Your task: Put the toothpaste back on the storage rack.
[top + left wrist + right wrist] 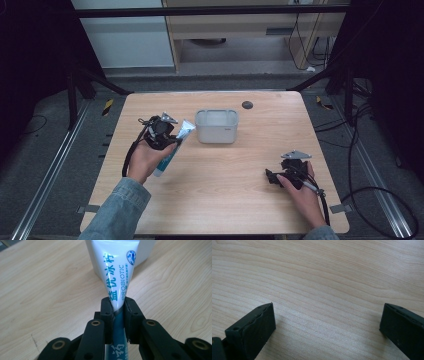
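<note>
So the toothpaste tube [117, 272] is pinched by the left gripper [117, 307] about midway along its body, jaws squeezed in hard enough that the tube is visibly waisted between the pads, and it's held up off the table with its flat crimped end pointed at the translucent grey plastic bin [216, 126] just beside it. The step looks like the tube being carried over and dropped into that bin, so the main thing to be got right is height: the crimped end should be lifted clear above the near rim before anything is moved sideways, otherwise the wall gets clipped and the bin gets shoved, since it probably weighs next to nothing. The grip probably shouldn't be tightened any further, paste could be forced toward the cap, and a soft tube like this can be expected to swivel in the pads if it's bumped. Release is best done once most of the tube is hanging over the opening, not just the tip. As for room, plenty of bare wooden table [235, 200] is left in front of and to the right of the bin, and the back edge with the small dark round grommet [247, 104] is well apart from the work. The right gripper [272, 176] is parked low near the right front of the table, jaws spread wide with nothing between them, well apart from the bin, so the path isn't crowded by it
</note>
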